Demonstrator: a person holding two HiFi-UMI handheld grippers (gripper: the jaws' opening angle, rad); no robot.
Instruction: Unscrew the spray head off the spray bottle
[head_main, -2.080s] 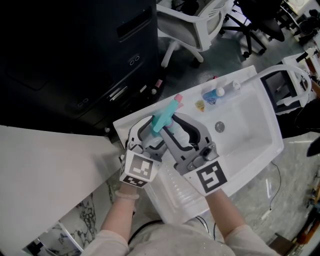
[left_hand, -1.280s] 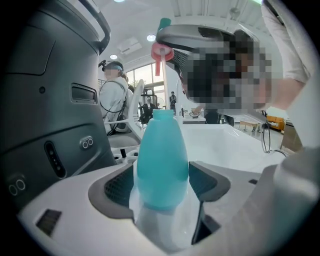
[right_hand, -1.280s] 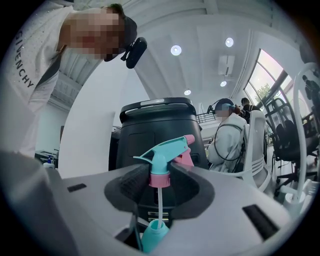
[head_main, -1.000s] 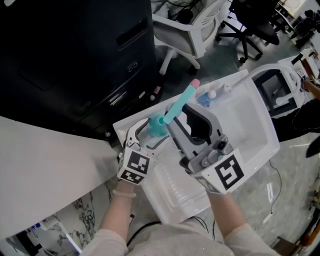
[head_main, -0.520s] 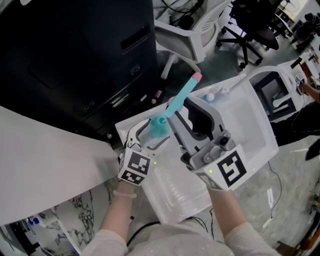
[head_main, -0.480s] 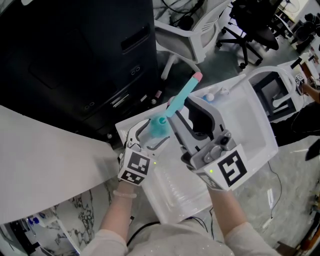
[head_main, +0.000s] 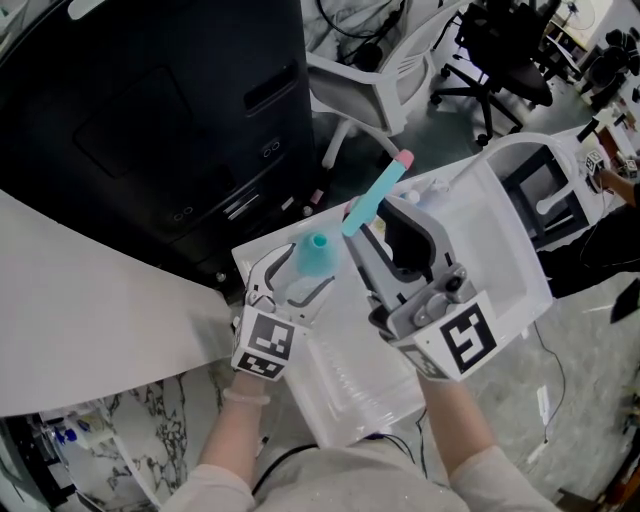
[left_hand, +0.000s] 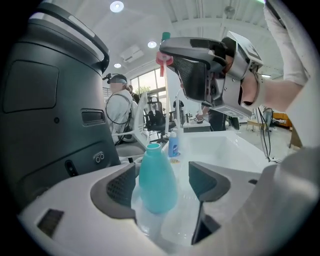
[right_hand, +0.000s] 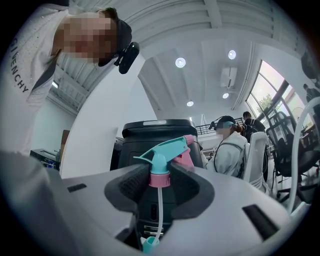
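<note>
The teal spray bottle (head_main: 315, 257) (left_hand: 156, 180) stands upright with its neck uncovered, between the jaws of my left gripper (head_main: 298, 275) (left_hand: 162, 175). It rests against the left pad, and a gap shows at the right pad. My right gripper (head_main: 365, 235) (right_hand: 160, 180) is raised above the bottle. It is shut on the pink collar of the teal spray head (head_main: 377, 195) (right_hand: 162, 150). The clear dip tube (right_hand: 159, 210) hangs down from the collar towards the bottle's mouth.
A white sink (head_main: 500, 230) lies under and to the right of both grippers, with a small blue bottle (left_hand: 173, 145) at its far rim. A tall black machine (head_main: 150, 120) stands behind to the left. Office chairs (head_main: 380, 70) and people are farther back.
My right gripper has risen and moved right with the spray head, drawing it up off the bottle. The bottle's open neck now shows. The left gripper has stayed in place.
</note>
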